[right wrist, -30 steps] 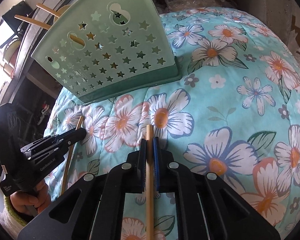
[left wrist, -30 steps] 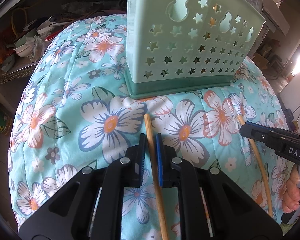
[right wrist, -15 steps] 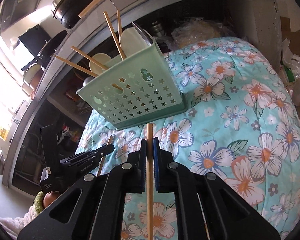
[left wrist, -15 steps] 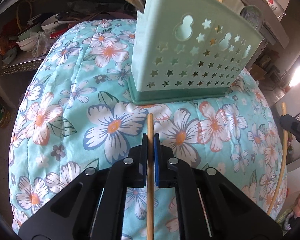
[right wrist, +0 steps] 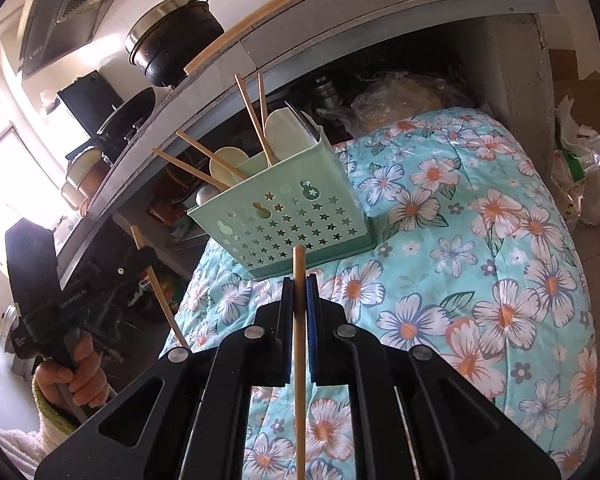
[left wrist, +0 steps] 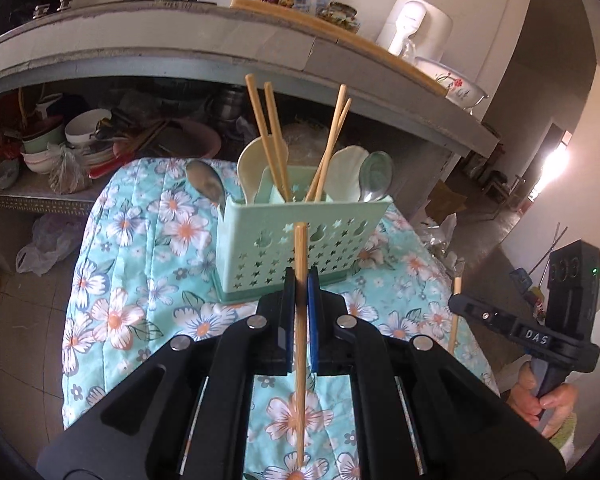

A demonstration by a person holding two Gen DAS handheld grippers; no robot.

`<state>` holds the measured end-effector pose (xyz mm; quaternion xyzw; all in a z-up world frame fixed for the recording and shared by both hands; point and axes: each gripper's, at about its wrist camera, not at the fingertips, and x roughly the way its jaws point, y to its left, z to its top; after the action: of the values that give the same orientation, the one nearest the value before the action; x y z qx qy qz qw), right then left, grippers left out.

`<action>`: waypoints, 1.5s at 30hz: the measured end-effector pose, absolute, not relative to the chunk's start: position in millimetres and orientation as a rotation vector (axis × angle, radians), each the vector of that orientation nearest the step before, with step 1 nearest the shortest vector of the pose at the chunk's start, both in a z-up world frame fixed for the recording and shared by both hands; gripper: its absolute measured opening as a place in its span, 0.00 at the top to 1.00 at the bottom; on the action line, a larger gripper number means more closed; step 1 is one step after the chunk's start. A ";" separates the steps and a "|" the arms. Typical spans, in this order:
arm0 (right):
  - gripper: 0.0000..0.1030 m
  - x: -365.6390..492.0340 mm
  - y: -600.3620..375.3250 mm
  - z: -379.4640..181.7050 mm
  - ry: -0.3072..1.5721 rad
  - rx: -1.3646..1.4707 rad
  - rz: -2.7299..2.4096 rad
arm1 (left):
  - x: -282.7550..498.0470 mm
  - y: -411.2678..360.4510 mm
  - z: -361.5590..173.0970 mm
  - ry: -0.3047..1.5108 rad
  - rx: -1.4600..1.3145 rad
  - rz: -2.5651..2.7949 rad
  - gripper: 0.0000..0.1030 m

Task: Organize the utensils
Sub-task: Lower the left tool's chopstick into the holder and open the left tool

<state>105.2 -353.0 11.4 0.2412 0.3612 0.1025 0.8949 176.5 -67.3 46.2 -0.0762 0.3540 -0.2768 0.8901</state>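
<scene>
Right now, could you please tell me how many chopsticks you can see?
6. Four stand in the green caddy: two left of centre, two right. One is clamped in the left tongs, one in the right tongs.

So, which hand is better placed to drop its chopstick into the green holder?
Probably left: the left gripper faces the green holder squarely, its chopstick pointing at the middle. The right gripper sees it skewed, off-centre.

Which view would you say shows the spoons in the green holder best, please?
The left wrist view: it faces the holder squarely, showing four spoons above its rim. The right wrist view sees it tilted, and the spoons partly overlap.
</scene>
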 end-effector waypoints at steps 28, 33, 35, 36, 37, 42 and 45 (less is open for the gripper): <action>0.94 98.2 -402.3 -10.1 0.732 0.627 0.263 | 252.2 -110.2 174.2 0.335 -0.188 -0.463 0.95; 0.94 101.9 -404.5 -14.6 0.744 0.633 0.268 | 269.4 -115.0 150.5 0.380 -0.200 -0.449 0.95; 0.94 103.0 -404.7 -16.1 0.747 0.635 0.269 | 273.8 -118.5 140.8 0.400 -0.192 -0.445 0.95; 0.94 103.4 -404.8 -16.7 0.749 0.636 0.269 | 275.9 -119.7 135.6 0.414 -0.194 -0.447 0.95; 0.94 103.8 -404.6 -17.2 0.751 0.636 0.268 | 277.0 -121.1 130.6 0.427 -0.197 -0.450 0.95; 0.94 105.3 -402.8 -17.9 0.760 0.630 0.263 | 281.2 -128.1 102.2 0.511 -0.201 -0.481 0.95; 0.94 105.2 -401.4 -15.4 0.761 0.622 0.258 | 282.0 -127.6 89.5 0.560 -0.214 -0.509 0.94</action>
<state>105.2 -401.4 -15.4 0.2979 0.3645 0.1234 0.8736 282.0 -127.6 89.5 -0.1045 0.2728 -0.2478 0.9237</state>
